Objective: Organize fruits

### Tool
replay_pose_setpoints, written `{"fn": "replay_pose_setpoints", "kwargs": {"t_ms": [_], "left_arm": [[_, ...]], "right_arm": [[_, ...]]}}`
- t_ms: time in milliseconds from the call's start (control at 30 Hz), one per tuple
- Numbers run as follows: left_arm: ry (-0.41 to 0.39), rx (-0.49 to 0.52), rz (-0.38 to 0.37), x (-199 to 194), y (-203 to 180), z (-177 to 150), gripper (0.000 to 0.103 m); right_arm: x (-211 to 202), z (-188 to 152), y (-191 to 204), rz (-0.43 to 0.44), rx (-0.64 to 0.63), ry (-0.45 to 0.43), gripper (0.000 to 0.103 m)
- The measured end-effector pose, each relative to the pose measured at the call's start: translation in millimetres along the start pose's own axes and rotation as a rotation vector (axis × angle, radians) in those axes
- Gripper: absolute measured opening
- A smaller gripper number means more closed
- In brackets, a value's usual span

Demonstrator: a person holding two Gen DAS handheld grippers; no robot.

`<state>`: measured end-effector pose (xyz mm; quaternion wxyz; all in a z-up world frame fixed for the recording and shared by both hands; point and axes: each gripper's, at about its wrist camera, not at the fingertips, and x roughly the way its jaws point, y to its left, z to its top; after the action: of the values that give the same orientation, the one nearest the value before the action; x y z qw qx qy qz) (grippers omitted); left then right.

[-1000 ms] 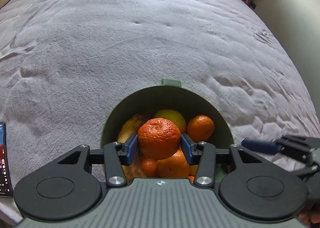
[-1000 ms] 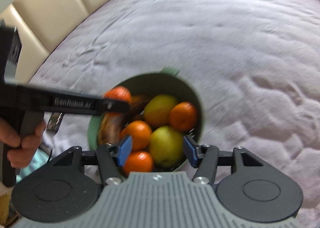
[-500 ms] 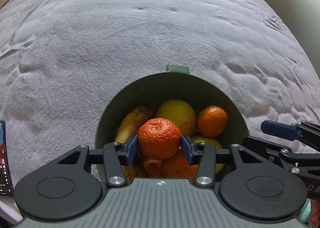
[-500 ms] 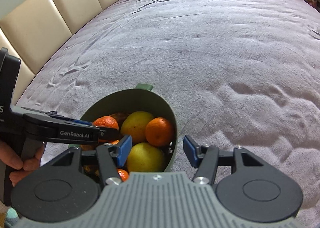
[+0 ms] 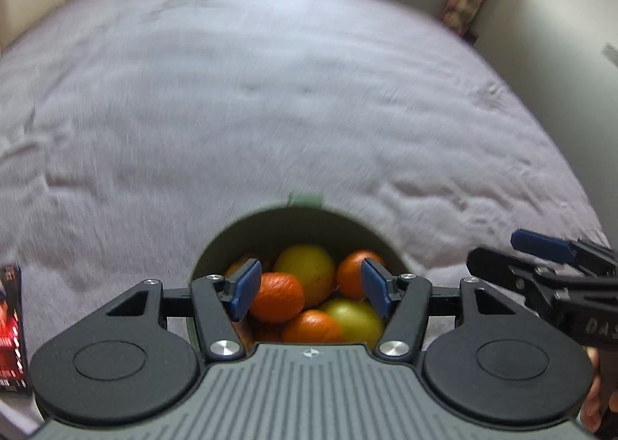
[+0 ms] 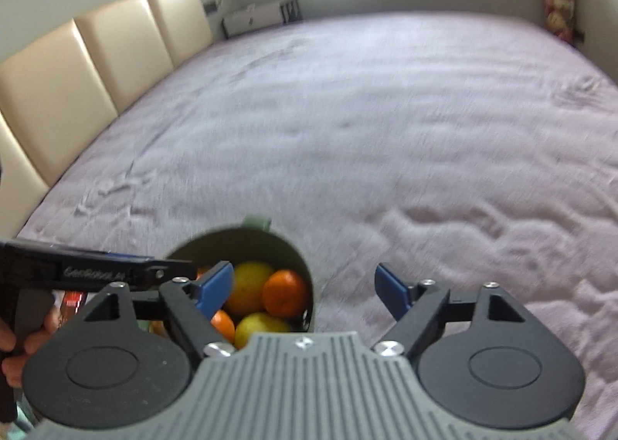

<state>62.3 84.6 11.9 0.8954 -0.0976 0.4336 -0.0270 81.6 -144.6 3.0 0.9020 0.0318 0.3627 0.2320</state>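
While both tools hover over the bed | left gripper (image 5: 309, 287) jaws apart, gripping nothing, above green bowl (image 5: 293, 224) | tangerine (image 5: 276, 297) lies in bowl among lemons, oranges | right gripper (image 6: 305, 291) jaws apart, empty, beside bowl (image 6: 266, 243) on grey bedspread (image 6: 386, 123)

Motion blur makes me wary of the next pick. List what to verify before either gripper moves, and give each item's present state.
1. Left gripper empty: ok, jaws apart, gripping nothing.
2. Right gripper empty: ok, open, holds nothing.
3. Fruit contained: ok, orange mandarins and yellow fruits sit below the rim of the dark green round bowl.
4. Grippers apart: ok, the right one sits off to the side of the left one, not touching.
5. Bowl steady on the soft grey-lilac bedspread: cannot tell.
6. More fruit outside the bowl: cannot tell, views blurred.
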Motion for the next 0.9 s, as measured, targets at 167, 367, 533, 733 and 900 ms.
{"fn": "replay_pose_setpoints", "kwargs": {"t_ms": [167, 367, 533, 733, 900], "left_arm": [[-0.167, 0.056, 0.004, -40.3, -20.6, -2.1, 0.073], [-0.328, 0.147, 0.077, -75.2, -45.1, -14.7, 0.094], [-0.384, 0.211, 0.176, -82.4, -57.2, -29.5, 0.098], [-0.39, 0.223, 0.208, -77.6, -56.2, -49.1, 0.099], [-0.333, 0.193, 0.205, -65.8, -46.8, -55.7, 0.099]], "right_arm": [[-38.7, 1.4, 14.0, -0.091, -0.059, -0.17, 0.092], [-73.2, -6.6, 18.4, -0.154, -0.077, -0.265, 0.098], [-86.9, -23.5, 18.8, -0.207, -0.075, -0.279, 0.099], [-77.0, -42.9, 17.0, -0.235, -0.056, -0.217, 0.099], [-59.5, -53.5, 18.3, -0.266, -0.083, -0.167, 0.099]]}}
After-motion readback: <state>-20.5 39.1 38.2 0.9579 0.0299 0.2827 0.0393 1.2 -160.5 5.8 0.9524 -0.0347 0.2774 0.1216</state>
